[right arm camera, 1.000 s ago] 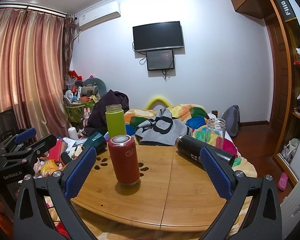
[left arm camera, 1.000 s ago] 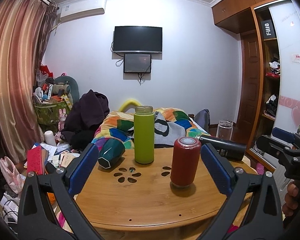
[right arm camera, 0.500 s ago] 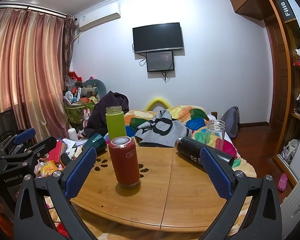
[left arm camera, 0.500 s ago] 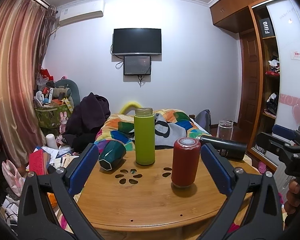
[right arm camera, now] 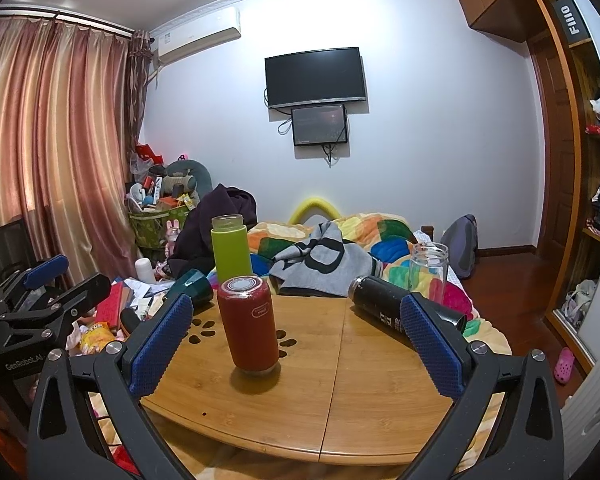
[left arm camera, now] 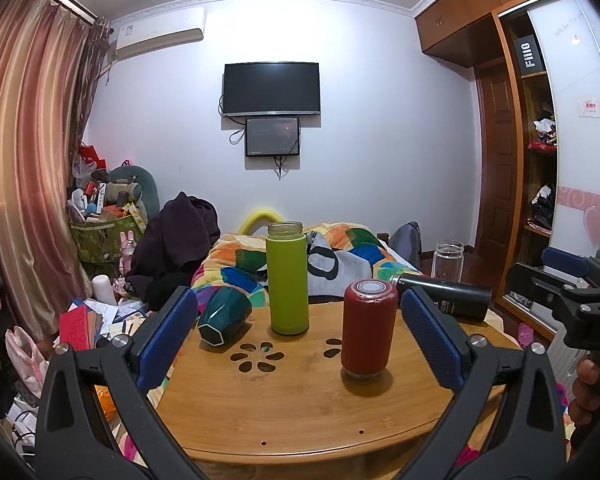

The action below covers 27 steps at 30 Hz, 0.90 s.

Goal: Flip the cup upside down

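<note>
Red cup: was seen standing on end on the round wooden table, right of centre in the left wrist view, a pale disc on its upper end; which end was the mouth could not be told.
Green bottle: was seen upright at centre, behind the red cup, its mouth up and uncapped.
Dark green cup: was seen lying on its side at the table's left edge.
Black bottle: was seen lying on its side, right of centre in the right wrist view.
Glass jar: was seen upright beyond the table's far edge.
Left gripper: was held wide apart, nothing between the pads, low before the table.
Right gripper: was likewise spread wide and empty.
Step in hand: could not be settled; the scene would suit a red cup already turned over, or one awaiting a grasp.
Next move: was left unjudged for that reason.
</note>
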Each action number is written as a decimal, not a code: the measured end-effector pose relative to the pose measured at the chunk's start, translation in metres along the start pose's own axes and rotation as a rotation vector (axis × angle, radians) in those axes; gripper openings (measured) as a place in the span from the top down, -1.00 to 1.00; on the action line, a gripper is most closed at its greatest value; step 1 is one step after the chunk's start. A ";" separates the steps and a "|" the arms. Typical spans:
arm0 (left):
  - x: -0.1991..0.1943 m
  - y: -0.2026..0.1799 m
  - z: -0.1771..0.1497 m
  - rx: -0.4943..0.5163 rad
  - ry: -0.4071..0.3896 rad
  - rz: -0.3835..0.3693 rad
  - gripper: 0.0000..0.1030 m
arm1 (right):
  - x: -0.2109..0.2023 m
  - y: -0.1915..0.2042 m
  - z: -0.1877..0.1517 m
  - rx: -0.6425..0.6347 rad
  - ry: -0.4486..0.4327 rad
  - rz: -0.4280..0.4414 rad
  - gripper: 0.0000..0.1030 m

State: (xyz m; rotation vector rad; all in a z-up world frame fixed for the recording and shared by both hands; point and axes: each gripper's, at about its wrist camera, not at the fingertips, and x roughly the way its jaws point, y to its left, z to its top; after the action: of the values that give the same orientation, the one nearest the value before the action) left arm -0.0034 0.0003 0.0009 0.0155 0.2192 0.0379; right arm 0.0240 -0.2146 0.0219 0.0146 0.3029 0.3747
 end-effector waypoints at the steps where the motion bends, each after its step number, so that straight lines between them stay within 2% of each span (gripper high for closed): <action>1: 0.000 0.000 0.000 -0.001 0.000 0.000 -1.00 | 0.000 0.000 0.000 0.000 0.000 0.000 -1.00; 11: -0.001 0.001 0.001 -0.014 -0.005 0.011 -1.00 | -0.001 0.000 0.003 -0.003 -0.004 0.000 -1.00; 27: 0.001 0.002 0.002 -0.026 0.009 -0.031 -1.00 | -0.001 0.001 0.003 -0.003 -0.003 0.001 -1.00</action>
State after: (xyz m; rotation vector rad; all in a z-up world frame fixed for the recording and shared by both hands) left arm -0.0020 0.0018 0.0024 -0.0140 0.2281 0.0102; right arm 0.0234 -0.2140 0.0253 0.0125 0.2990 0.3763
